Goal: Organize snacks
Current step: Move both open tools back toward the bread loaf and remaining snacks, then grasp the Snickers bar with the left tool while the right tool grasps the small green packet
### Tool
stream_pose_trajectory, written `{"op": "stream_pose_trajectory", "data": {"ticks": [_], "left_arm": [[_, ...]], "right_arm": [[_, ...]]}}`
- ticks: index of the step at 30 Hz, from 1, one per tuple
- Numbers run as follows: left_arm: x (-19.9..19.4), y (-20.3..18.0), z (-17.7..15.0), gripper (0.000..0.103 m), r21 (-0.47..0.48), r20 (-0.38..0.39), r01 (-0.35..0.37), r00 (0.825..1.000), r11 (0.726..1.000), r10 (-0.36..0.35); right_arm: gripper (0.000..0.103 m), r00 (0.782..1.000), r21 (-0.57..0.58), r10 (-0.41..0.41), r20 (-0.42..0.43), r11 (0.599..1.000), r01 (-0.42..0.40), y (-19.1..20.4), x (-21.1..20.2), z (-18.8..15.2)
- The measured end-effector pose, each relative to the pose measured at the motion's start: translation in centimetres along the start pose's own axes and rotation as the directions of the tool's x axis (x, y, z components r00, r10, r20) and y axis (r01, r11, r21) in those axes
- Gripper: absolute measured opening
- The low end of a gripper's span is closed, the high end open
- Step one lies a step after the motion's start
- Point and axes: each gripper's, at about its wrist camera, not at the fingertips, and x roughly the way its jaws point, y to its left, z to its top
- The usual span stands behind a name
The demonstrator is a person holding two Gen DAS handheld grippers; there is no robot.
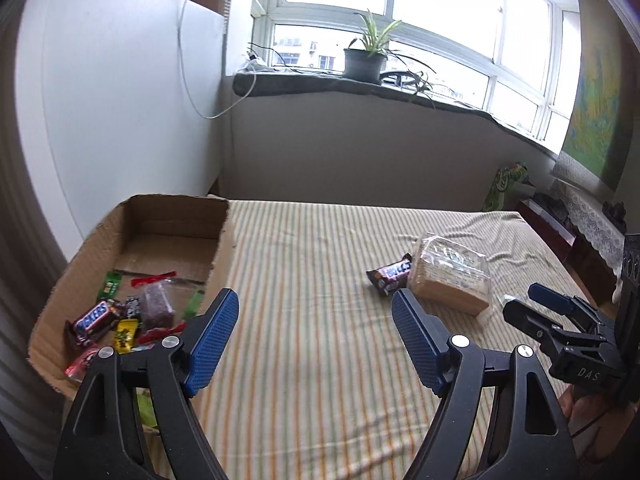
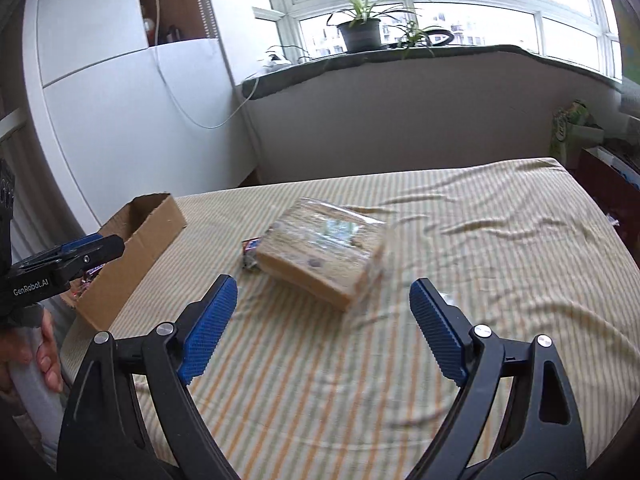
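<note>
Both your claws are spread wide with nothing in them, left claw (image 1: 314,330) and right claw (image 2: 323,320) over the striped bed (image 2: 440,340). The wrapped bread pack (image 2: 324,254) sits at 12 o'clock, Snickers bar (image 1: 392,273) touching its 9 o'clock side. Cardboard box (image 1: 176,216) of snacks sits at 10.
</note>
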Motion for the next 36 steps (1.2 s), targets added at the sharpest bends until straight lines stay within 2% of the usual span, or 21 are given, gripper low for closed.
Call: {"op": "stream_pose_trajectory", "data": {"ticks": [5, 11, 16, 20, 27, 33, 35, 36], "left_arm": [[1.8, -3.7, 0.1, 0.079, 0.066, -0.031, 0.042, 0.999, 0.997, -0.040], [3.2, -5.6, 0.3, 0.079, 0.111, -0.039, 0.046, 0.998, 0.993, -0.042], [5.1, -6.0, 0.3, 0.079, 0.185, -0.032, -0.018, 0.999, 0.982, 0.025], [7.9, -5.7, -0.4, 0.079, 0.216, -0.090, -0.073, 0.991, 0.974, 0.094], [12.2, -6.7, -0.6, 0.079, 0.242, -0.180, -0.023, 0.981, 0.970, 0.068], [14.7, -8.0, 0.3, 0.079, 0.271, -0.211, 0.021, 0.977, 0.962, 0.038], [15.2, -8.6, 0.3, 0.079, 0.283, -0.220, 0.044, 0.975, 0.958, 0.020], [15.5, -8.8, 0.3, 0.079, 0.288, -0.224, 0.052, 0.974, 0.956, 0.015]], "right_arm": [[0.090, 0.997, 0.056, -0.079, -0.005, 0.995, 0.080, -4.9, -1.4, -0.6], [0.090, 0.994, 0.048, -0.105, -0.017, 0.993, 0.106, -6.3, -1.3, -0.5], [0.091, 0.986, -0.035, -0.151, -0.075, 0.988, 0.148, -5.8, 0.2, -0.9], [0.091, 0.972, -0.100, -0.196, -0.127, 0.978, 0.184, -5.8, 1.7, -1.4], [0.091, 0.954, -0.160, -0.208, -0.214, 0.971, 0.175, -6.4, 4.9, -1.1], [0.090, 0.949, -0.179, -0.197, -0.246, 0.971, 0.155, -6.8, 7.4, -0.2], [0.085, 0.950, -0.171, -0.186, -0.252, 0.975, 0.145, -7.0, 7.8, 0.0], [0.074, 0.950, -0.167, -0.183, -0.253, 0.976, 0.143, -7.1, 7.9, 0.0]]}}
